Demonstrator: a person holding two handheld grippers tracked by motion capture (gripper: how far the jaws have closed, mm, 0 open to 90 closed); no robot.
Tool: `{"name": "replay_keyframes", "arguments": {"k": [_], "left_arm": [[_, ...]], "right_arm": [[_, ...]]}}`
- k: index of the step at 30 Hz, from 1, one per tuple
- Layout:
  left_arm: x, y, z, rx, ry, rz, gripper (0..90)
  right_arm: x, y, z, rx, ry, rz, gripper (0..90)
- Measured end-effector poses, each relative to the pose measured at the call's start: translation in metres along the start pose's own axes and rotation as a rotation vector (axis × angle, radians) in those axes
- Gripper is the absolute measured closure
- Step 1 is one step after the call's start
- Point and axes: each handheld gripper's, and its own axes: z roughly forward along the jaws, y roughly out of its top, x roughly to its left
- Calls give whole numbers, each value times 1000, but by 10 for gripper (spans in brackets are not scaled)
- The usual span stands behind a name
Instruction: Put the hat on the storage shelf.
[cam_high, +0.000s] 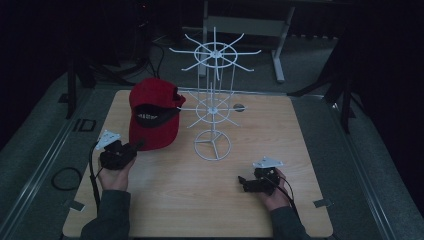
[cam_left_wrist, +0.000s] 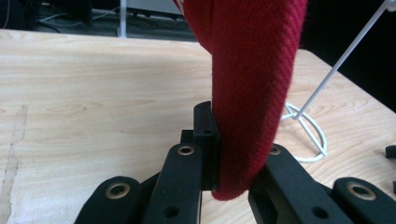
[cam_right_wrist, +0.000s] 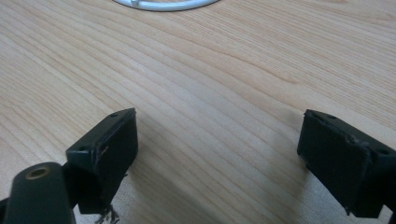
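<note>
The left gripper (cam_high: 134, 148) clamps the red cap (cam_high: 154, 114), seemingly by its brim, beside the wire rack (cam_high: 214, 107); the right gripper (cam_right_wrist: 217, 154) rests with jaws apart.

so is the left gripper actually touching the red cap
Touching. In the left gripper view the left gripper has its jaws closed on the brim of the red cap, with the fabric pinched between them and no gap.
</note>
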Motion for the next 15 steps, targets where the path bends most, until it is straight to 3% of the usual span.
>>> {"name": "replay_keyframes", "arguments": {"k": [15], "left_arm": [[3, 18, -10, -54, 5, -5, 857]], "right_arm": [[0, 0, 0, 0, 0, 1, 121]]}}
